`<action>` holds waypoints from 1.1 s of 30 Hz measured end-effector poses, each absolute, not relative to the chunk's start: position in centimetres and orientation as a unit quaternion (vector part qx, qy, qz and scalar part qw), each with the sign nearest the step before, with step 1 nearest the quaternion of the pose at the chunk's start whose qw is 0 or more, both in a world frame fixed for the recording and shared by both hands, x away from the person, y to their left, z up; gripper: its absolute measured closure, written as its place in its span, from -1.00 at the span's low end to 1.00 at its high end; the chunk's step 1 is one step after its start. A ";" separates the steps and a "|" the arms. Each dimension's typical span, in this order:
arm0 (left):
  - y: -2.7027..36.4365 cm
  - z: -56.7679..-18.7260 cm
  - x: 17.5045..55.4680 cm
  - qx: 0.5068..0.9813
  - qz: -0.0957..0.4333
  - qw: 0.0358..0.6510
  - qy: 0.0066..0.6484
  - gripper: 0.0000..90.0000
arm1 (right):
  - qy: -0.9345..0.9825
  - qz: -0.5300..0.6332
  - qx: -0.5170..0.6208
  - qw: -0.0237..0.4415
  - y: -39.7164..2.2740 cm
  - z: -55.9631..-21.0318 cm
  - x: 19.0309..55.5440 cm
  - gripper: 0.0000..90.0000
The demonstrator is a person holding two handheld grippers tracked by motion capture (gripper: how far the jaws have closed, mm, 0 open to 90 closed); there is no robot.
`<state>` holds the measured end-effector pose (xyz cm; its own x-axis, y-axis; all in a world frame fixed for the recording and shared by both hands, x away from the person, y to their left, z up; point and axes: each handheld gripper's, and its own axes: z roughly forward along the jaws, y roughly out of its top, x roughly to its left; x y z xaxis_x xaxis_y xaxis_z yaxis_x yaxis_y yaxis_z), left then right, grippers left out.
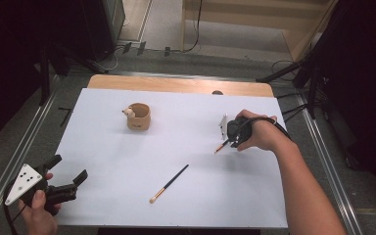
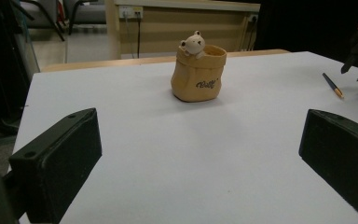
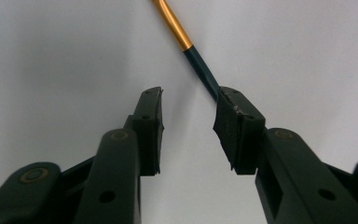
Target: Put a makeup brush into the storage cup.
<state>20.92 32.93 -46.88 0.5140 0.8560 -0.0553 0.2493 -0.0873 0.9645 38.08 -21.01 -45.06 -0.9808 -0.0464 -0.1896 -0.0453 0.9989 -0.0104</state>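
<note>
- A white counter [image 1: 127, 161] with a wooden strip along its far edge stands on a grey floor, with dark stands and cables around it.
- The right tongs [image 1: 231, 143], pointed down at the counter near its right side, are lowered over a thin brush [image 1: 221, 147] with a dark handle and a gold ferrule.
- In the right gripper view the brush [image 3: 189, 49] runs from top centre down and to the right, and its dark handle disappears behind the right pad [image 3: 237, 126]. The left pad [image 3: 150, 123] stands apart from it with bare counter in the gap, so the jaws are part-way apart and not yet clamped on anything.
- The coming move turns on this: the handle lies at a slant across the gap rather than square to it, hard against one side. In my judgement the right tongs need to shift or turn so the handle sits between both pads before closing.
- The left tongs [image 1: 66, 178] rest at the near left corner with the jaws wide apart and nothing between them, well away from both brushes.
- A second, longer brush [image 1: 169, 183] lies diagonally on the near middle of the counter, bristle end nearest the person.
- A tan, bag-shaped holder [image 1: 138, 116] with a small bear figure on its rim stands upright far left of centre; its inside is too dim to tell what it holds.
</note>
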 end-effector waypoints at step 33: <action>33.2 -46.9 21.0 0.674 0.275 0.550 0.409 -1.00 | 0.986 -0.027 -0.115 0.118 -20.5 -47.7 40.4 0.85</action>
<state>20.96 33.19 -46.92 0.5135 0.8543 -0.0801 0.2494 -0.0592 0.9666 40.35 -20.47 -47.66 -0.9457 -0.2336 -0.2260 -0.2211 0.9720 -0.0794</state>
